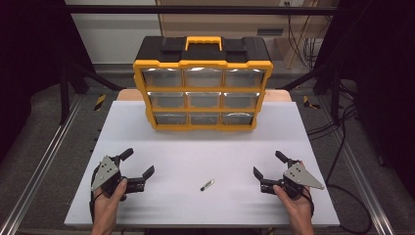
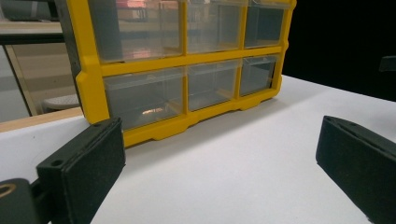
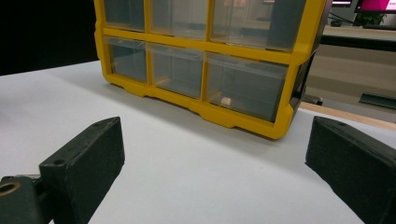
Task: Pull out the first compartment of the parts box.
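Left gripper and right gripper both spread wide, small dark screw lying between them, apart from each

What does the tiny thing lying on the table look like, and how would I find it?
Start at the yellow drawer box on the white table. Come toward the front edge, between the left tool and right tool. The small dark stick lies there alone, one end pale.
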{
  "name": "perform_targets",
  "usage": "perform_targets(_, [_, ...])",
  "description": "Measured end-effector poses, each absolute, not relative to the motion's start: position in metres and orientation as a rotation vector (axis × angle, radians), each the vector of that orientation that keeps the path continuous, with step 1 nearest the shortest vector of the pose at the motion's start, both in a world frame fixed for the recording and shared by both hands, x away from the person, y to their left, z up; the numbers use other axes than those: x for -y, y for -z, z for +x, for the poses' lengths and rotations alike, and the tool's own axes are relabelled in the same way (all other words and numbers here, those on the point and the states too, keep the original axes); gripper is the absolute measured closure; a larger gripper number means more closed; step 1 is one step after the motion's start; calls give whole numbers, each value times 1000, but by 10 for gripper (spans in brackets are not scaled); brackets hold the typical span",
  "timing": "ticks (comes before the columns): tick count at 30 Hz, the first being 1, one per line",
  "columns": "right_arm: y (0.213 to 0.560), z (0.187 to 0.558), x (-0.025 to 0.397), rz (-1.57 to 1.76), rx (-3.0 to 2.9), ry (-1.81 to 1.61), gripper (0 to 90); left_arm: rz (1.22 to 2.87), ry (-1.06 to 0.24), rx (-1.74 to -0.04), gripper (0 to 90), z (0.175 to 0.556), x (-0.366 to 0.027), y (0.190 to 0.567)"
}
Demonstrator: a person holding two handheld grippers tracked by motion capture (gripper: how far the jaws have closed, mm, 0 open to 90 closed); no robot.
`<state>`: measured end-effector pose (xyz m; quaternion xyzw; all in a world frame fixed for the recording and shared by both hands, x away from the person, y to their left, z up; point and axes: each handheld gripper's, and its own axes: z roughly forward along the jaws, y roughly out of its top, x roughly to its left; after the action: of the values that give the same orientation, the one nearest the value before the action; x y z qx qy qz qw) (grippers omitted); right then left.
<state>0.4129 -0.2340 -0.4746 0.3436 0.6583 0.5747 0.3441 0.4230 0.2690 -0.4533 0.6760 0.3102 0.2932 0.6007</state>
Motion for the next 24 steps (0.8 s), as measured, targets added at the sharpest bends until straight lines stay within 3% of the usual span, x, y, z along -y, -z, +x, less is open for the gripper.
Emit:
perform_targets(13, [472,414,228,882,-1708,-1494,38,1615,-660,-763,14,430,-264,443])
perform_targets(24, [472,414,227,915,-1709,-1457,28,1783,-797,-670,30,454,-237,396])
